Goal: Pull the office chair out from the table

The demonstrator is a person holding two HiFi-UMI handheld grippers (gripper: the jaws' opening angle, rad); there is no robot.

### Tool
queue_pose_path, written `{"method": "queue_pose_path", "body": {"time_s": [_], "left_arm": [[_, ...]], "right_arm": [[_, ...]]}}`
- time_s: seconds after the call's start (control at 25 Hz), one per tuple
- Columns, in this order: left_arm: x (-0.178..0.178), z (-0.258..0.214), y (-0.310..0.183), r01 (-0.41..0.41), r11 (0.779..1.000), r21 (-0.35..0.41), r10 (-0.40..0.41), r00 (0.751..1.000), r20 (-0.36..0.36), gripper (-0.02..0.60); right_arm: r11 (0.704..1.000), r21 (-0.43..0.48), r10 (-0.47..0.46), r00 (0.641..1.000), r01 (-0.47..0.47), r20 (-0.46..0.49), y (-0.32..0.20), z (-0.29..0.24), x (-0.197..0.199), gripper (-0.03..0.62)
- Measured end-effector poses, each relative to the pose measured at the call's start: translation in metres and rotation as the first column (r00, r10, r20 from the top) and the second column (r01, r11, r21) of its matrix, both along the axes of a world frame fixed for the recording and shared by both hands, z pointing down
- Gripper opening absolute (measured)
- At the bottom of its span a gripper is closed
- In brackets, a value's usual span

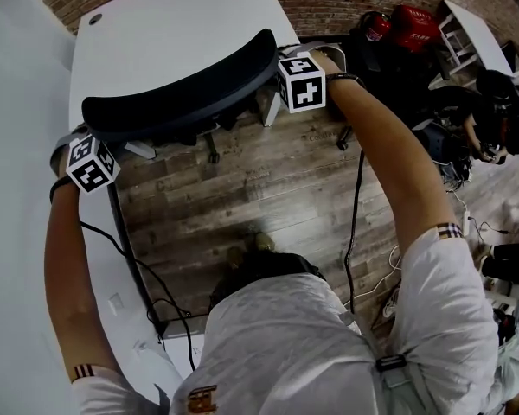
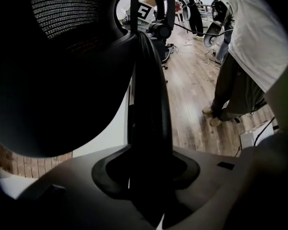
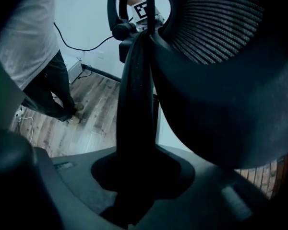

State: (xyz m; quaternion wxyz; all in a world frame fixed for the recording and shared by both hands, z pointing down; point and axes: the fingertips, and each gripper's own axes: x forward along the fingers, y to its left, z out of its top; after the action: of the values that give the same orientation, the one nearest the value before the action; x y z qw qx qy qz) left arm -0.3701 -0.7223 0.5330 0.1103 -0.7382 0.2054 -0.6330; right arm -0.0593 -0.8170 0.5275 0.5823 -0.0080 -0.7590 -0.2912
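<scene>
The black office chair's curved back [image 1: 182, 89] stands pushed in against the white table [image 1: 173, 24]. My left gripper [image 1: 93, 141] sits at the back's left end and my right gripper [image 1: 287, 66] at its right end, both pointing steeply down. In the left gripper view the back's thin top rim [image 2: 149, 104] runs straight into the left gripper [image 2: 146, 176] and fills the gap between its jaws. The right gripper view shows the same: the rim [image 3: 134, 95] is clamped in the right gripper [image 3: 137, 176]. The mesh of the back [image 3: 216, 23] fills the side of that view.
Wood floor [image 1: 242, 188] lies between the chair and the person's feet. A black cable [image 1: 356, 197] hangs down at the right. Red and black bags [image 1: 406, 28] and more clutter crowd the right side. A white wall [image 1: 17, 232] closes off the left.
</scene>
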Motion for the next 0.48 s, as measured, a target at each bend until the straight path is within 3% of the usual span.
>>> {"method": "queue_pose_path", "body": {"time_s": [0.48], "left_arm": [[-0.002, -0.002, 0.040, -0.009, 1.000, -0.010, 0.009, 1.000, -0.001, 0.129]], "right_arm": [[1.000, 0.018, 0.011, 1.000, -0.011, 0.005, 0.051, 0.002, -0.002, 0.095]]}}
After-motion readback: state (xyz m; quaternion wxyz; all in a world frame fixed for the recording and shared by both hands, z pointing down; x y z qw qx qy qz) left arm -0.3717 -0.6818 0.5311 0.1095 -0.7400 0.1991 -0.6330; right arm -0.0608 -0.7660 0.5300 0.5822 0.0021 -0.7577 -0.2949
